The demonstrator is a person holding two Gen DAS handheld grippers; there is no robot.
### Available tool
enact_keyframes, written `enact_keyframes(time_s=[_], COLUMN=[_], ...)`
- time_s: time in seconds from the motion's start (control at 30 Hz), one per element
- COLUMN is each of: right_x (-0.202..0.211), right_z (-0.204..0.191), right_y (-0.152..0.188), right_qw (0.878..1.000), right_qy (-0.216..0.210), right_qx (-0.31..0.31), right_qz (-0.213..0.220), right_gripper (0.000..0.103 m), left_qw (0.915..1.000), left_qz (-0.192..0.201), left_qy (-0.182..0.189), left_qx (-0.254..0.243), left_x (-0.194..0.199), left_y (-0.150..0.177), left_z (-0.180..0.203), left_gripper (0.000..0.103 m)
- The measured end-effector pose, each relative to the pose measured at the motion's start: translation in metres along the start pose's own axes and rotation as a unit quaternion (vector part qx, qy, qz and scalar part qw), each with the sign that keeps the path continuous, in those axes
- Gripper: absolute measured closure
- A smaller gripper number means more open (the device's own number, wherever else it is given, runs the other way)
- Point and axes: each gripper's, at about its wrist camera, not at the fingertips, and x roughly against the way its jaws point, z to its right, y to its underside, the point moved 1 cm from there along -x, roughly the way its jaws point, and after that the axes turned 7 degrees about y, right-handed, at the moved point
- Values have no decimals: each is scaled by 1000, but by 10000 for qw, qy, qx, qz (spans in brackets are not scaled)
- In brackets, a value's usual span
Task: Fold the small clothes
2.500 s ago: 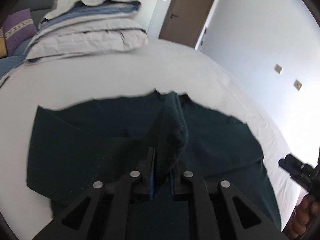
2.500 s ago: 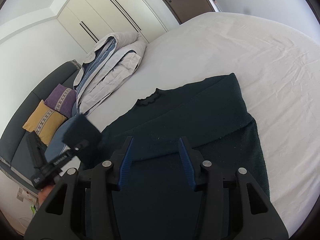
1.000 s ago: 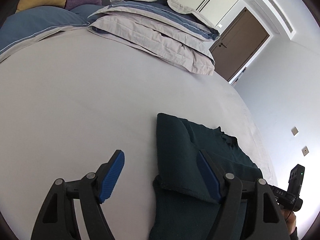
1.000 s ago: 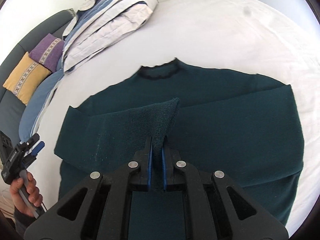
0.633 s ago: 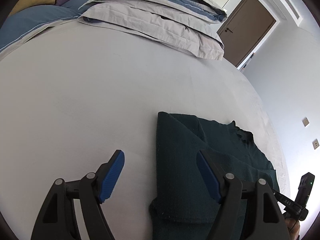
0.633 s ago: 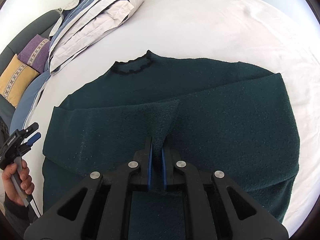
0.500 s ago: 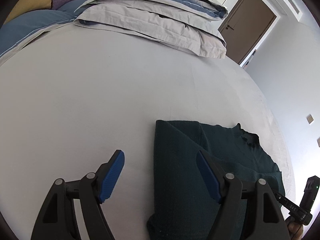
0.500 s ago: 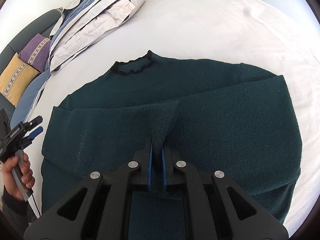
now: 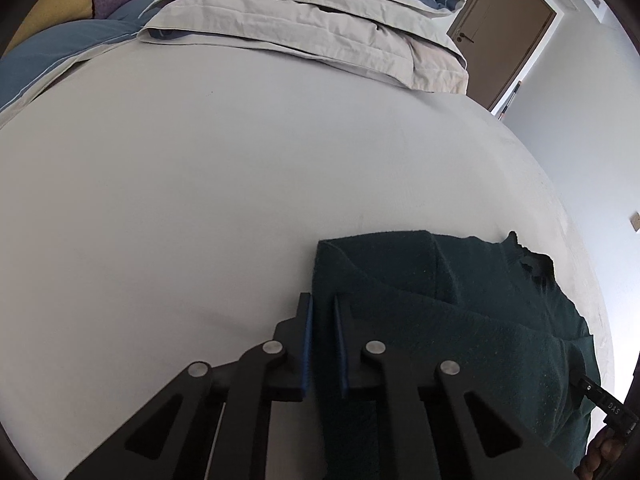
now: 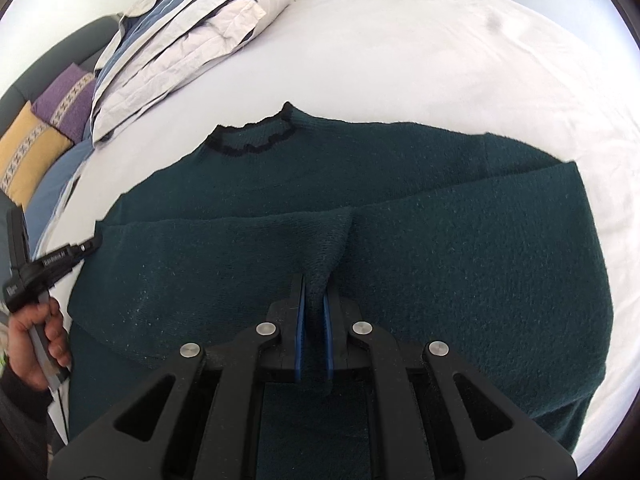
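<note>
A dark green knitted sweater (image 10: 400, 216) with a black-trimmed ruffled collar lay spread on the white-sheeted bed (image 10: 420, 52), its collar pointing toward the far side and both sleeves folded in across the body.

The right gripper (image 10: 314, 308), black with blue pads, was clamped on a raised pinch of the knit near the middle of the garment, where the two folded sleeves met; the fabric rose in a small ridge between its closed fingers.

The left gripper (image 9: 322, 336) had just been closing, and its blue pads stood nearly together with the left edge of the sweater (image 9: 440, 320) caught between them (the folded side edge, as far as the left wrist view showed). In the right wrist view that gripper appeared at the garment's left border, gripped by a hand (image 10: 38, 334) whose dark sleeve showed at the frame's lower corner.

A stack of folded grey-and-blue bedding (image 10: 176, 40) sat on the far left part of the bed, well apart from the sweater. Beyond it, a purple cushion (image 10: 66, 98) and a yellow cushion (image 10: 26, 152) leaned against a dark sofa. A brown door (image 9: 504, 36) stood behind the bed.
</note>
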Motion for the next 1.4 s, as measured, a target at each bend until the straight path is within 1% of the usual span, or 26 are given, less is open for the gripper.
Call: enact_keyframes(time_s=[0.1, 0.17, 0.33, 0.43, 0.53, 0.57, 0.63, 0.7, 0.77, 0.8, 0.83, 0.87, 0.9, 0.93, 1.0, 1.07, 1.13, 1.17, 1.2, 1.23, 1.27, 1.33, 1.37, 1.4], right_x=[-1, -6, -9, -1, 13, 20, 30, 34, 29, 23, 14, 2, -6, -7, -2, 10, 25, 29, 27, 23, 13, 22, 33, 43], right_z=[-1, -1, 3, 6, 16, 17, 14, -1, -18, -24, -27, -27, -24, -19, -7, -4, -8, -11, -13, -14, -13, -5, -2, 4], right_y=[0, -1, -4, -4, -6, -7, -6, -3, 2, 5, 7, 9, 11, 11, 12, 13, 19, 22, 24, 27, 31, 31, 31, 32], right_qw=[10000, 9999, 10000, 9999, 9982, 9977, 9976, 9984, 9990, 9992, 9994, 9995, 9996, 9996, 9995, 9992, 9986, 9984, 9989, 9996, 9998, 9996, 9998, 9994], right_qy=[60, 106, 42, 88, 355, 343, 135, -79, -141, -128, -63, 52, 8, -144, -278, -202, -201, -261, -200, -62, 11, -16, 28, -34], right_qx=[-24, 17, -22, -134, -468, -534, -535, -276, 88, 219, 286, 307, 280, 212, -71, -255, -171, -91, 8, 108, 202, 237, 44, -171], right_qz=[30, -28, -75, -63, 135, 246, 426, 479, 405, 314, 175, -14, -60, 86, 132, 231, 450, 494, 430, 261, 50, 165, 214, 290], right_gripper=[97, 97, 97, 94, 91, 91, 91, 91, 91, 91, 91, 91, 92, 93, 94, 92, 91, 89, 77, 58, 51, 52, 52, 51], left_qw=[10000, 10000, 9999, 9994, 9980, 9977, 9967, 9947, 9935, 9926, 9924, 9934, 9947, 9949, 9930, 9938, 9954, 9962, 9967, 9968, 9969, 9977, 9981, 9982], left_qz=[56, 78, 113, 163, 253, 308, 408, 428, 275, 141, 8, -8, 15, -1, -15, 9, 64, 86, 101, 102, 101, 98, 113, 135], left_qy=[-7, -41, -102, -286, -476, -471, -463, -536, -637, -743, -786, -726, -631, -619, -692, -655, -577, -519, -495, -500, -510, -460, -404, -406], left_qx=[26, -22, -34, -124, -335, -365, -523, -761, -904, -955, -951, -892, -810, -797, -953, -896, -762, -692, -642, -616, -596, -497, -448, -426], left_x=[0, -1, 2, 11, 25, 31, 42, 46, 40, 34, 28, 26, 27, 28, 28, 30, 35, 38, 41, 45, 48, 60, 69, 77], left_y=[1, 3, 4, 7, 13, 17, 27, 37, 46, 51, 56, 57, 57, 56, 56, 57, 58, 60, 61, 63, 64, 68, 71, 75], left_z=[-2, -2, 0, 7, 19, 22, 31, 41, 43, 41, 35, 29, 23, 21, 22, 20, 16, 14, 13, 11, 10, 7, 6, 4], left_gripper=[91, 91, 91, 90, 90, 90, 90, 90, 87, 87, 83, 80, 78, 76, 73, 71, 68, 66, 63, 57, 51, 47, 47, 47])
